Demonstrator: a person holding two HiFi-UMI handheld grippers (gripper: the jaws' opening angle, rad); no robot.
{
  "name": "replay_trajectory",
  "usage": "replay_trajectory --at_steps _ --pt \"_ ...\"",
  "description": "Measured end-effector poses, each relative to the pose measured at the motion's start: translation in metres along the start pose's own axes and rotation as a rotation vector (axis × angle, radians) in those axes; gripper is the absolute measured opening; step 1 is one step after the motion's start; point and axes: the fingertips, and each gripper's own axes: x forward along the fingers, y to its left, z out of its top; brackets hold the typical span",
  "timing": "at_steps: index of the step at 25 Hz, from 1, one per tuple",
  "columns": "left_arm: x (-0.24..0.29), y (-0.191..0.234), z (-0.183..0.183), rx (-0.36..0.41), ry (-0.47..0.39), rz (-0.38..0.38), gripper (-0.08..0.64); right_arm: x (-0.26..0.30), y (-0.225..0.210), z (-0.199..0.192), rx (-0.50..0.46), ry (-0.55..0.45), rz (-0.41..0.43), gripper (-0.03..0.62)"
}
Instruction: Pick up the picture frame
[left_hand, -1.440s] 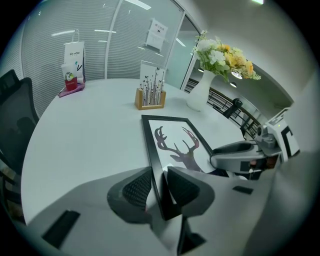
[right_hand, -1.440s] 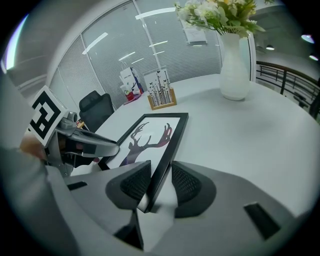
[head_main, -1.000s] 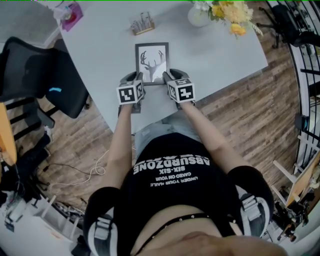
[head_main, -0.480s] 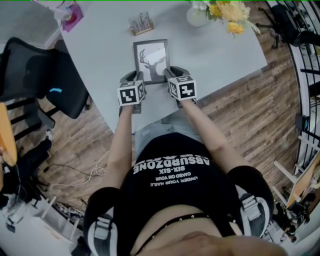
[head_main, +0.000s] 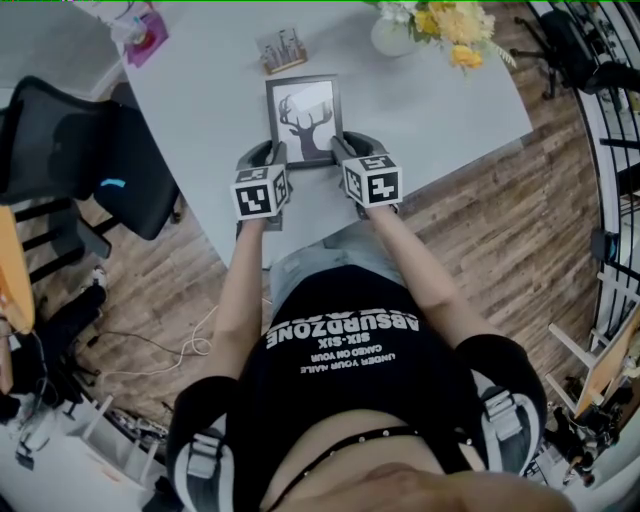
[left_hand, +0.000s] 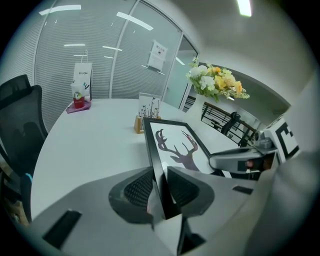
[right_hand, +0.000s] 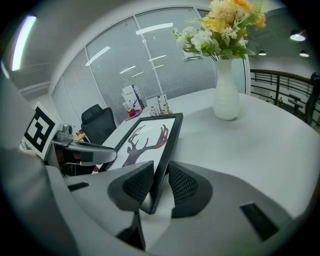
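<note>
**A:** Head view?
**B:** A big pale tabletop (head_main: 200, 110) on a wood floor (head_main: 500, 220), with a black chair (head_main: 90, 150) beside it. Some flowers (head_main: 440, 22) and a little wooden stand (head_main: 284, 50) sit far back. The picture frame (head_main: 304, 120) is between the left tool (head_main: 275, 158) and the right tool (head_main: 345, 150).
**A:** Left gripper view?
**B:** Its jaws pinch the frame's left edge. Glass walls (left_hand: 100, 60) stand behind.
**A:** Right gripper view?
**B:** Its jaws squeeze the right edge and hold that end off the tabletop. A white vase (right_hand: 226, 95) stands well apart.

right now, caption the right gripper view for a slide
Right gripper gripping the picture frame edge, flower vase behind on the table.
</note>
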Motion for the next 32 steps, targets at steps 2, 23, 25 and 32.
replay_trajectory --at_steps 2,23,25,32 --pt "-0.006 -0.003 0.006 0.009 -0.021 -0.005 0.100 -0.007 0.002 0.006 -0.003 -0.019 -0.002 0.106" --pt "-0.086 -0.035 0.054 0.087 -0.224 -0.045 0.098 -0.080 0.031 0.053 -0.028 -0.201 0.040 0.104" --pt "-0.094 -0.037 0.055 0.097 -0.238 -0.049 0.100 -0.086 0.035 0.054 -0.026 -0.217 0.051 0.104" --pt "-0.115 -0.044 0.054 0.124 -0.275 -0.057 0.100 -0.104 0.046 0.054 -0.055 -0.246 0.060 0.104"
